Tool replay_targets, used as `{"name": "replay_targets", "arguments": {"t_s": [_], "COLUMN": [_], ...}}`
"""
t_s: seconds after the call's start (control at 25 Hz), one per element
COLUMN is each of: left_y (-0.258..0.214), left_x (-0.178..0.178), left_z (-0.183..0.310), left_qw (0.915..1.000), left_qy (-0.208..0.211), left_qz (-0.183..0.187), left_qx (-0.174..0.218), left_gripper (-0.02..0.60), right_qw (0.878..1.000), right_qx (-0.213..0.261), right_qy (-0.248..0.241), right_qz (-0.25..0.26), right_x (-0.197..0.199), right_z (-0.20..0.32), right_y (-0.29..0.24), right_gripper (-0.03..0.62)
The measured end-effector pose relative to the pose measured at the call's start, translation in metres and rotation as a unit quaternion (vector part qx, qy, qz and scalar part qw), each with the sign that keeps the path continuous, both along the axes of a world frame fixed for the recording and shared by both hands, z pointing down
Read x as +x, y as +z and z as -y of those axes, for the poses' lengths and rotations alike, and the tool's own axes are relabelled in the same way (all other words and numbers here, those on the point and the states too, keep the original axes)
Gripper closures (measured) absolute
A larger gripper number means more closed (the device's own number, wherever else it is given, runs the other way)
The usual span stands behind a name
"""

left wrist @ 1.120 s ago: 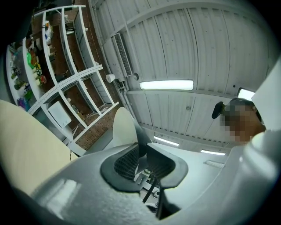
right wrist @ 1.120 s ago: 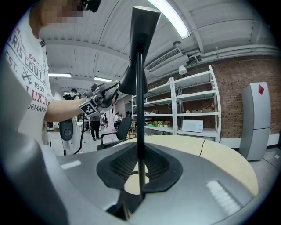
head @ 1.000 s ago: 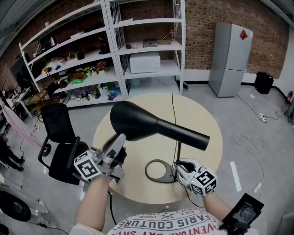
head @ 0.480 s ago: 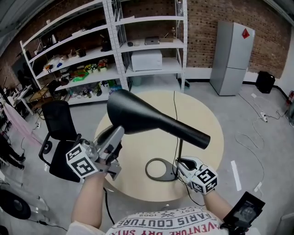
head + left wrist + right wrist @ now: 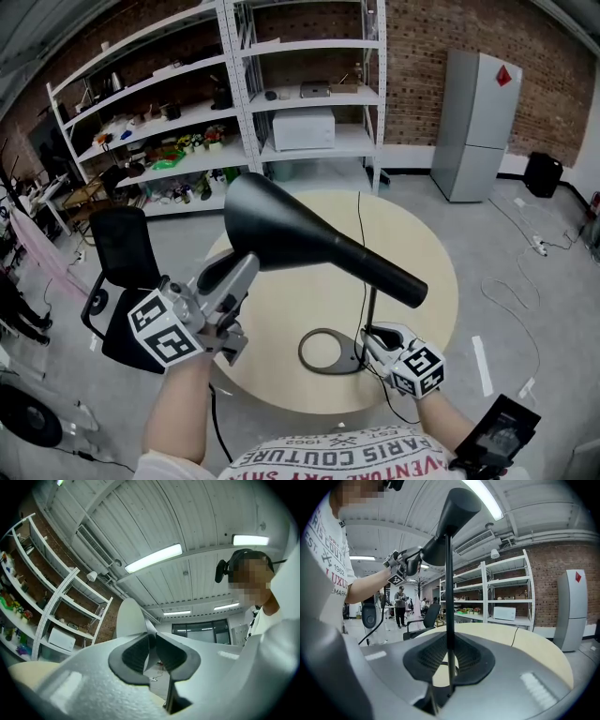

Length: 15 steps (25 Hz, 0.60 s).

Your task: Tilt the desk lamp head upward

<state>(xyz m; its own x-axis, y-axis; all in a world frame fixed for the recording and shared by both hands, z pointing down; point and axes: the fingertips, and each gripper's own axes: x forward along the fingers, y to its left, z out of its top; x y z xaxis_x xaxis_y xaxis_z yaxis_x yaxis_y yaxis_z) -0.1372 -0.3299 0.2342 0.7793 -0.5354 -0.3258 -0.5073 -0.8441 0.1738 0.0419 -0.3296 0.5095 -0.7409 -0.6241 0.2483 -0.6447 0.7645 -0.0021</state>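
Note:
The black desk lamp's cone-shaped head (image 5: 281, 230) slants across the head view, its wide end raised at the left. A thin stem (image 5: 367, 314) joins it to a ring base (image 5: 323, 352) on the round beige table (image 5: 412, 234). My left gripper (image 5: 246, 267) is shut on the wide end's rim. In the left gripper view the pale thin rim (image 5: 131, 620) runs between the jaws of my left gripper (image 5: 152, 651). Low on the stem, just above the base, my right gripper (image 5: 367, 336) is shut. The right gripper view shows the stem (image 5: 449, 597) pinched in my right gripper (image 5: 449, 660).
A black power cable (image 5: 359, 234) runs across the table to the lamp. A black office chair (image 5: 127, 262) stands left of the table. Behind are white shelves (image 5: 281, 112) with a microwave (image 5: 302, 128), and a grey fridge (image 5: 478, 122).
My left gripper has risen and rolled, lifting the lamp head's wide end so the head tilts more upward. The right gripper and the base have stayed put.

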Motion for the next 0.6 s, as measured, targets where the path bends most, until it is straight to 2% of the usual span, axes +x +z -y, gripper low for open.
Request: {"name": "replay_targets", "arguments": {"t_s": [0.16, 0.6], "left_y": [-0.01, -0.031], "left_x": [0.003, 0.015], "left_z": [-0.002, -0.011], "left_qw": [0.9999, 0.9968], "left_qy": [0.001, -0.011], "left_qz": [0.005, 0.049], "left_qx": [0.013, 0.062], "left_gripper": [0.535, 0.535], "right_qw": [1.0, 1.0], "right_qx": [0.0, 0.002], "right_qy": [0.002, 0.009], "right_qz": [-0.002, -0.002], "right_x": [0.001, 0.003], "right_z": [0.002, 0.004], "right_y": [0.0, 0.002], "right_gripper": [0.548, 0.548]}}
